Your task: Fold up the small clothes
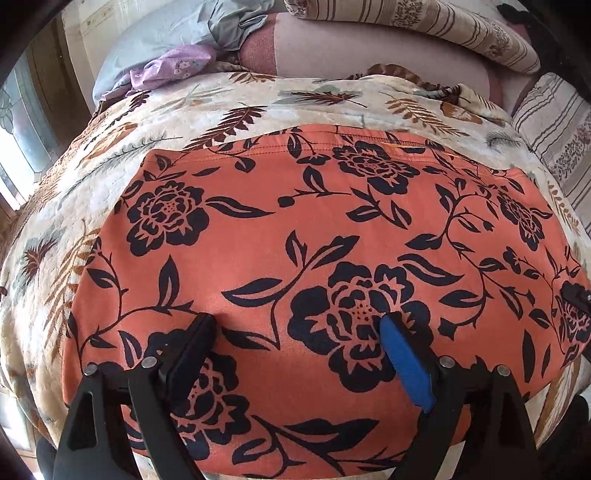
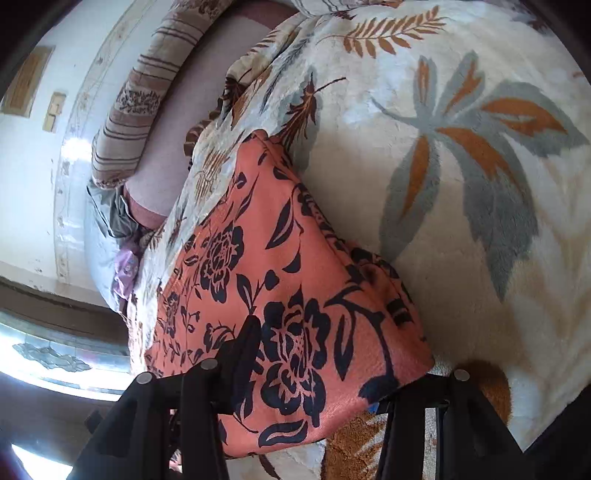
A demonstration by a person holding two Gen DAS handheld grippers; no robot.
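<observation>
An orange garment with black flowers lies spread flat on a cream leaf-print blanket. My left gripper hovers over the garment's near part, open wide, with one black finger and one blue-padded finger and nothing pinched. In the right wrist view the orange garment runs away from me, and its near corner lies across my right gripper. The left finger rests at the cloth's edge. The other finger is hidden under the corner. The jaws stand apart with cloth between them.
Striped pillows lie at the bed's far end, with a grey-blue cloth and a lilac flowered piece at the far left. A bright window is beyond the bed's edge. The blanket stretches to the right of the garment.
</observation>
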